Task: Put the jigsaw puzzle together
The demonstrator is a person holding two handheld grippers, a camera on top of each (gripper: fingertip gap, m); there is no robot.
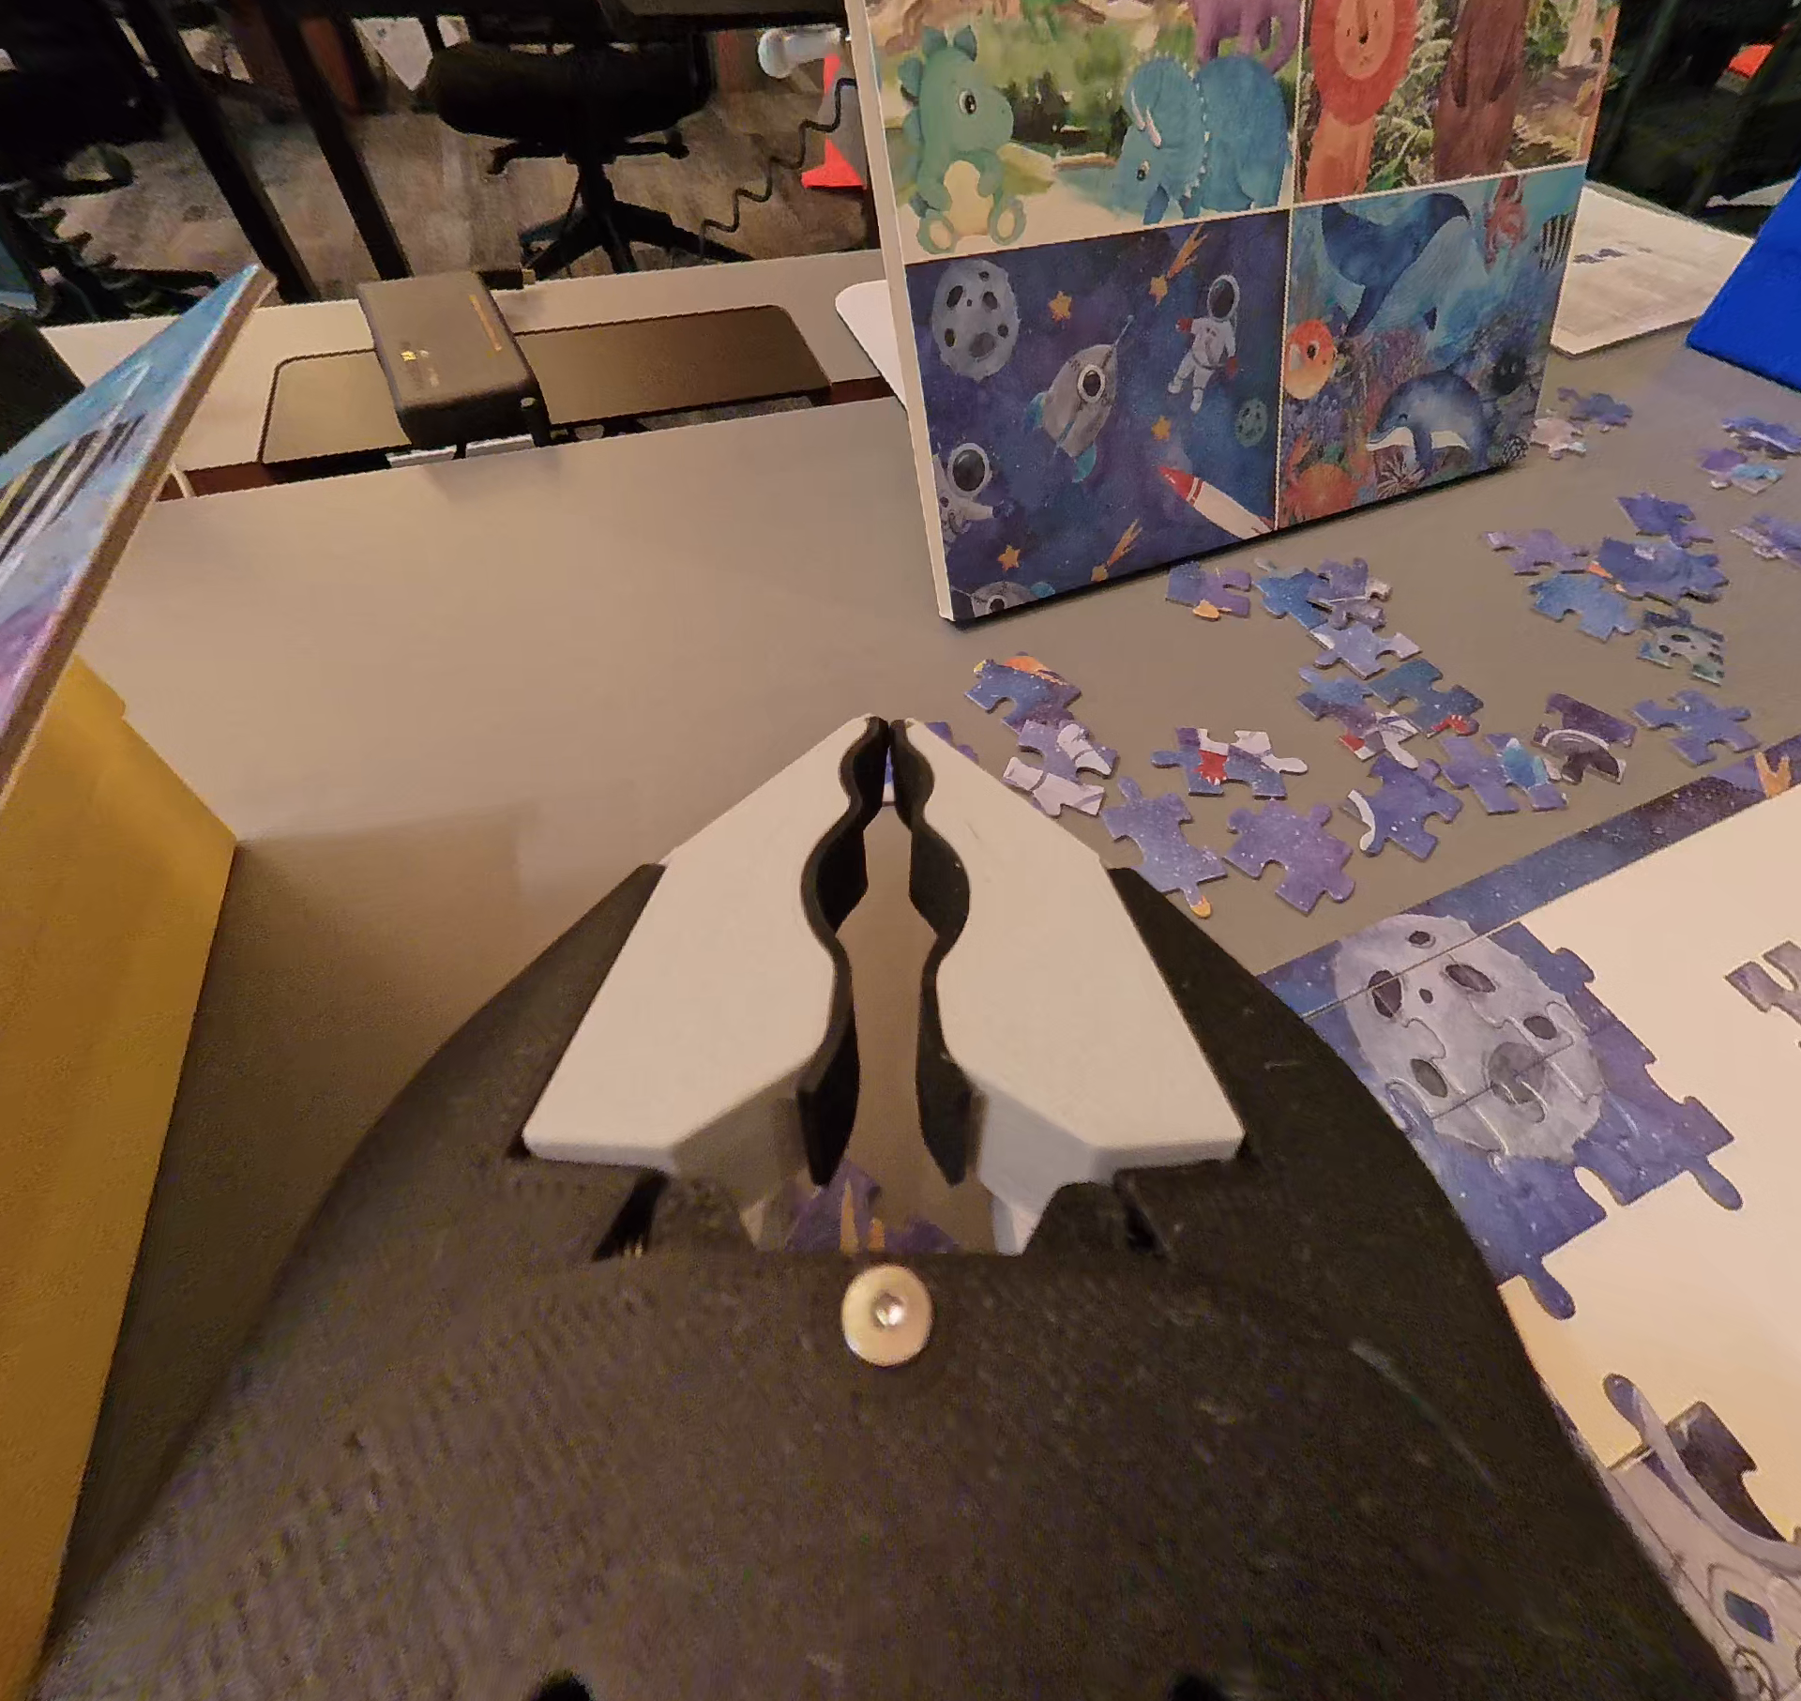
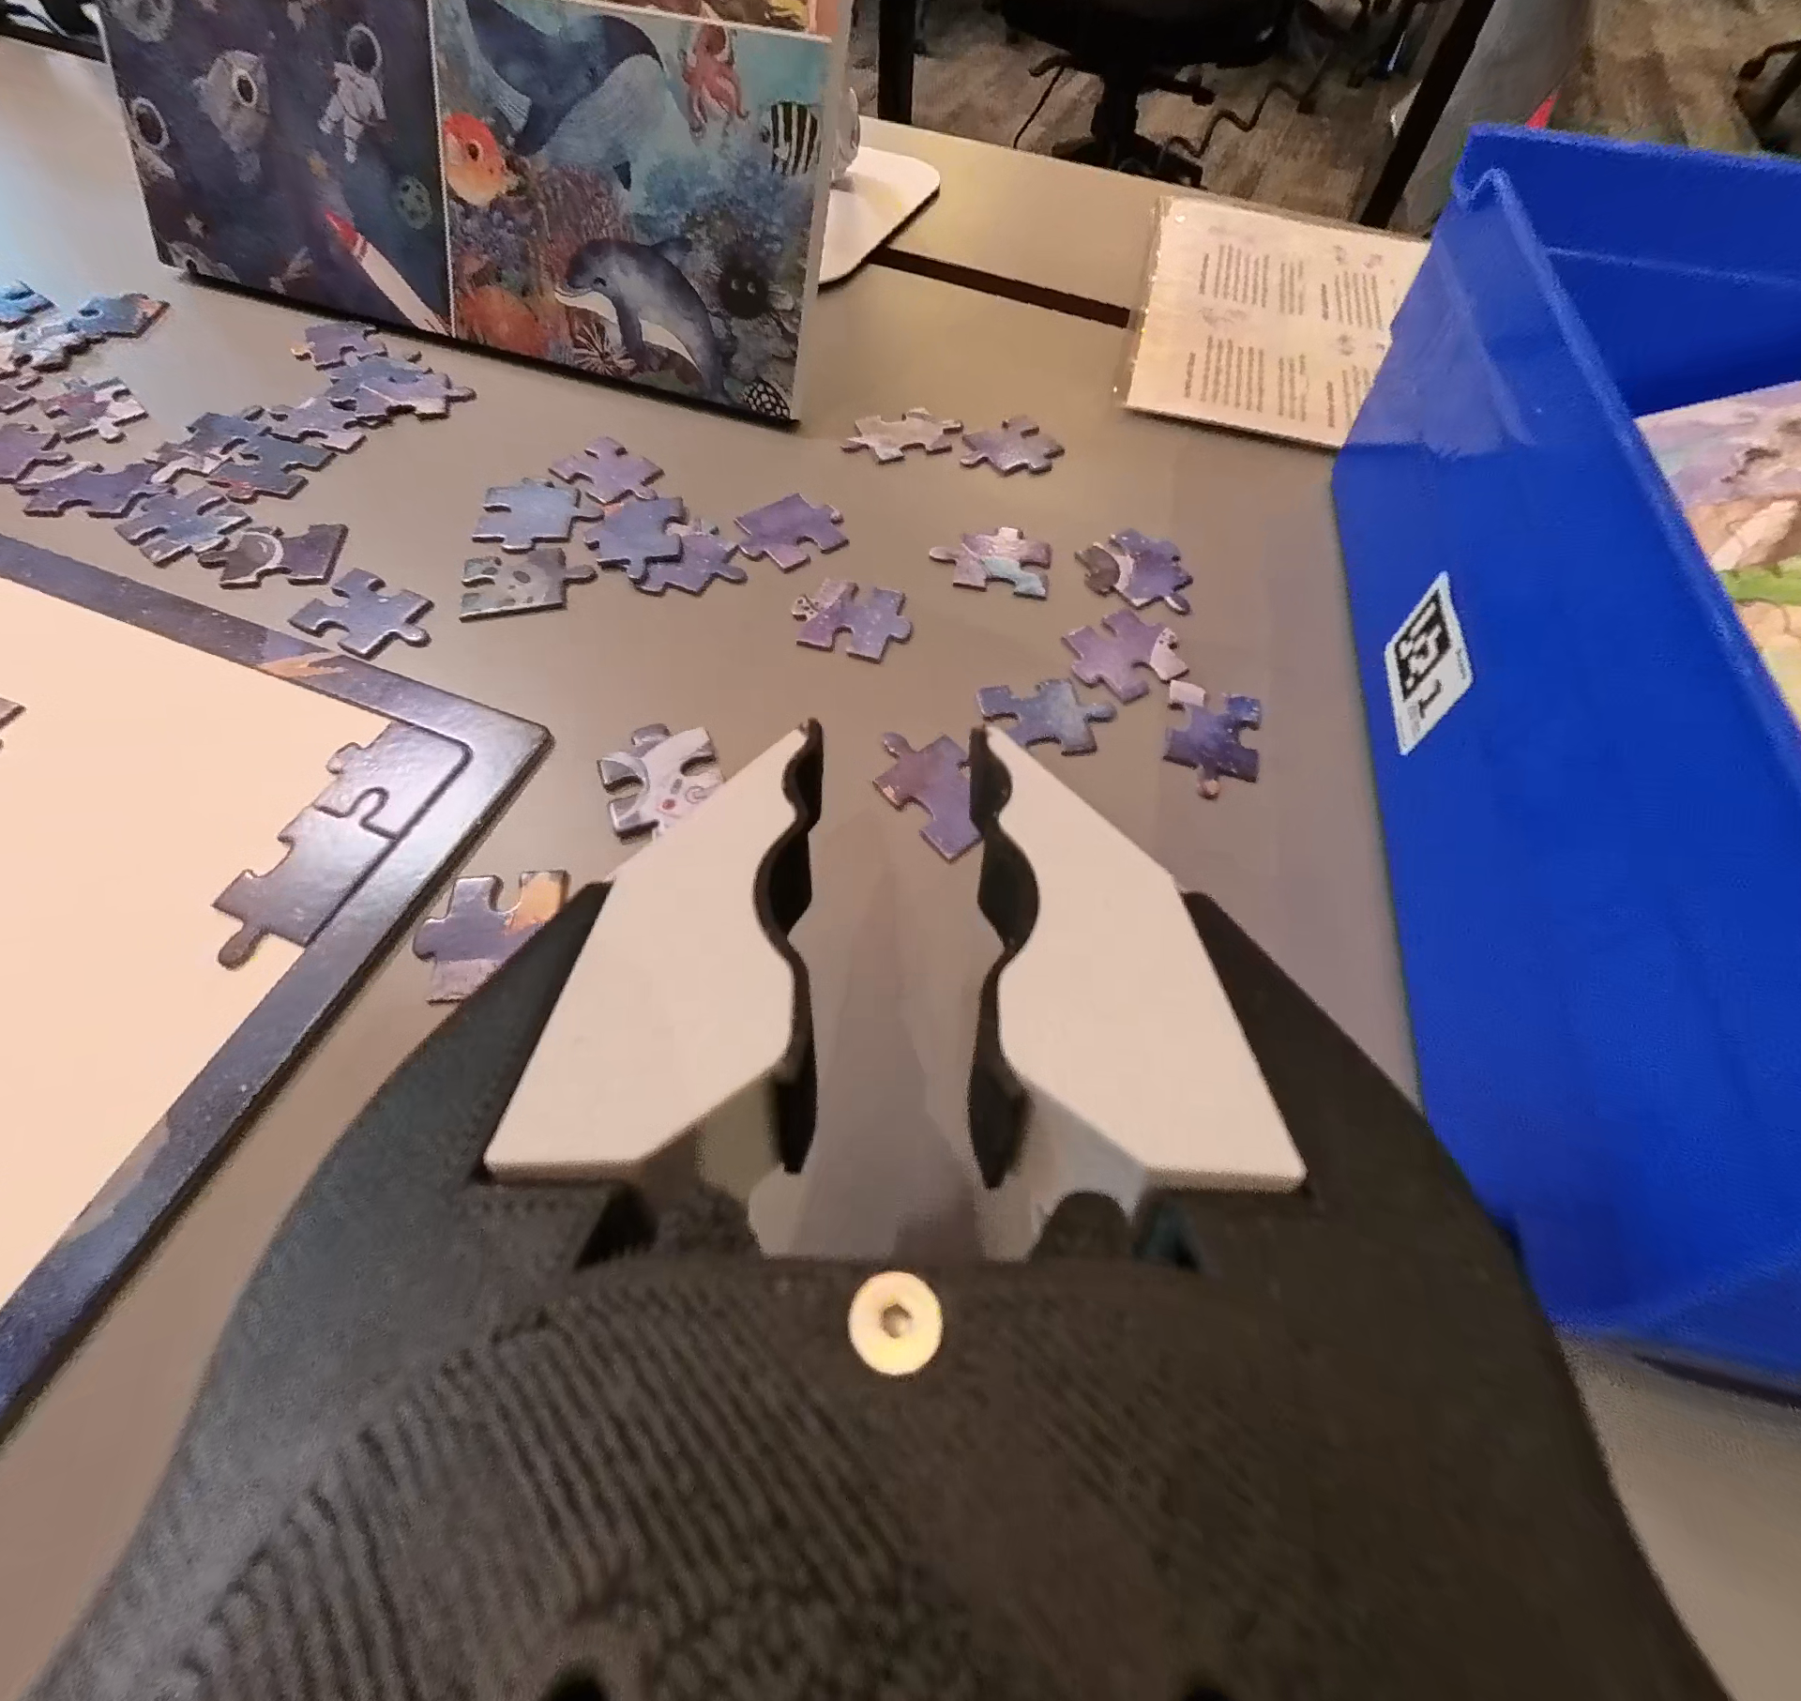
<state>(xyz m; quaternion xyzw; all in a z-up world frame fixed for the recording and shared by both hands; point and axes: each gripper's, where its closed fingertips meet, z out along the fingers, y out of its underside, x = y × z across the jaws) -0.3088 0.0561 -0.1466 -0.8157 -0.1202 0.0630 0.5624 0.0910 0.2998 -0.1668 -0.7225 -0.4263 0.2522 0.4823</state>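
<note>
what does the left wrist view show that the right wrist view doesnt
Only the left wrist view: the left gripper with its fingertips together, nothing visible between them, a yellow surface at the left edge, a black box-shaped device at the table's far side, and the assembled moon section of the puzzle.

Only the right wrist view: the right gripper open above a purple piece, a blue bin and a printed sheet.

Both: the upright picture box, scattered loose pieces, the puzzle tray and the grey table.
</note>
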